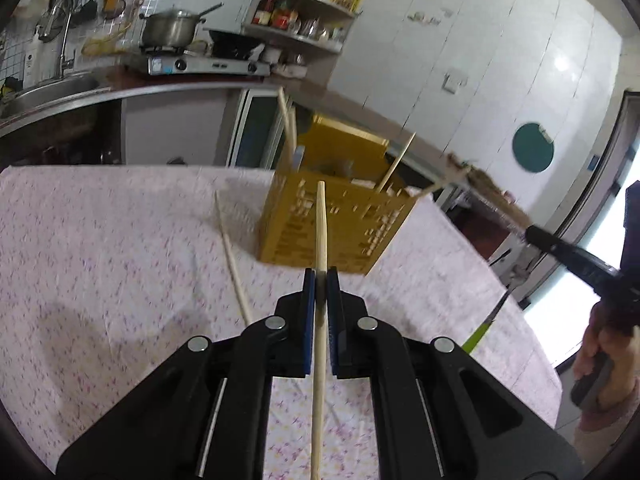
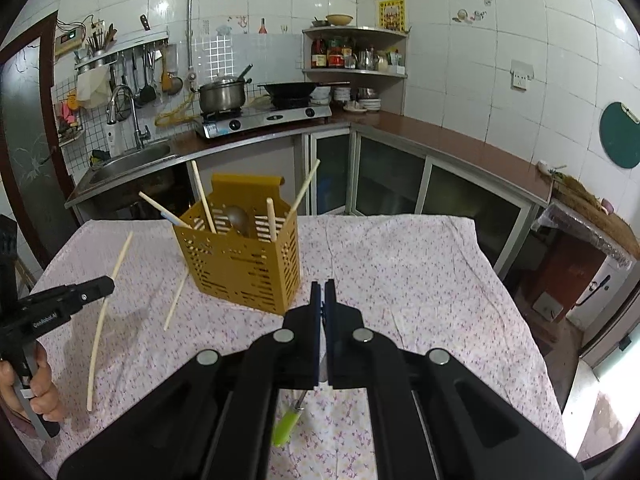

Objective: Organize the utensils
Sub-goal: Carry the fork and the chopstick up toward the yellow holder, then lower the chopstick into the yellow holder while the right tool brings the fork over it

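A yellow perforated utensil holder (image 1: 332,224) (image 2: 240,256) stands on the floral tablecloth (image 2: 400,280), with several chopsticks and a spoon (image 2: 238,218) in it. My left gripper (image 1: 320,276) (image 2: 96,286) is shut on a long wooden chopstick (image 1: 320,232) (image 2: 102,320), whose tip points at the holder's near wall. A loose chopstick (image 1: 234,256) (image 2: 176,300) lies on the cloth left of the holder. My right gripper (image 2: 323,286) (image 1: 532,234), just in front of the holder, is shut on the metal shaft of a green-handled utensil (image 2: 286,424) (image 1: 480,332); its working end is hidden.
Behind the table run a counter with a sink (image 2: 132,160), a gas stove (image 2: 264,118) with a pot and a wok, and a corner shelf (image 2: 356,52). The table's right edge drops to the floor. A person's hands (image 2: 40,392) (image 1: 600,360) hold the gripper handles.
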The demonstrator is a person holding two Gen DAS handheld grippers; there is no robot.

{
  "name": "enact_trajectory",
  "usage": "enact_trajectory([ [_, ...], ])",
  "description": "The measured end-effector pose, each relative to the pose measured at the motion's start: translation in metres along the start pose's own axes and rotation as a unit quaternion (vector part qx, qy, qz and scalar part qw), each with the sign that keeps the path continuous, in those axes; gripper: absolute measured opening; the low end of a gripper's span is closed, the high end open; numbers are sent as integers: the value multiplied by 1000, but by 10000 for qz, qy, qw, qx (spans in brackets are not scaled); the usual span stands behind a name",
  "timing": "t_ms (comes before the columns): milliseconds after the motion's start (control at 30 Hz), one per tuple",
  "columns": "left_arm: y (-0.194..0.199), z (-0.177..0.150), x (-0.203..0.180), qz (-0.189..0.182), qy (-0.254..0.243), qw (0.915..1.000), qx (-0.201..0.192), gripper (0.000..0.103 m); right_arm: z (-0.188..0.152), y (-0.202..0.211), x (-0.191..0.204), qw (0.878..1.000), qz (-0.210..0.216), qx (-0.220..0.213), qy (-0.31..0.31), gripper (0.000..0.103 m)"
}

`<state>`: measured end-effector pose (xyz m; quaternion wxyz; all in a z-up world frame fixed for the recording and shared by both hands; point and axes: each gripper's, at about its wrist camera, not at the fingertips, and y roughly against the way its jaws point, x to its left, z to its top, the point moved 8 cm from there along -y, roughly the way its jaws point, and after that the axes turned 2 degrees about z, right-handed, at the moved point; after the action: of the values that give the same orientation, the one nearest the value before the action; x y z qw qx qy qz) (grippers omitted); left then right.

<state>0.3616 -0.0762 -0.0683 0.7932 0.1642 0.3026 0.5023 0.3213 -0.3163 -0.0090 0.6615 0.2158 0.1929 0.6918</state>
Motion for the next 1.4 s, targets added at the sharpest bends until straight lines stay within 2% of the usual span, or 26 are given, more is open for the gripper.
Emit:
enact_trajectory([
  [267,11,5,-8,-114,-67,9997,-218,4,4,1,8,9999,57,-66,108,2],
  [600,15,4,-13,-43,-204,9997,-124,4,3,-3,10,9999,71,-49,110,2],
  [867,22,21,-24,-27,-415,9989,-226,4,16,0,6,9998,13,-106,141,2],
  [1100,27,49,-36,113,-610,9977,-272,4,44,3,3,9995,-48,-265,155,2],
  [1400,50,114,-58,410,-1053,9916,-629,4,121,13,-2,9970,-366,-565,379,2],
])
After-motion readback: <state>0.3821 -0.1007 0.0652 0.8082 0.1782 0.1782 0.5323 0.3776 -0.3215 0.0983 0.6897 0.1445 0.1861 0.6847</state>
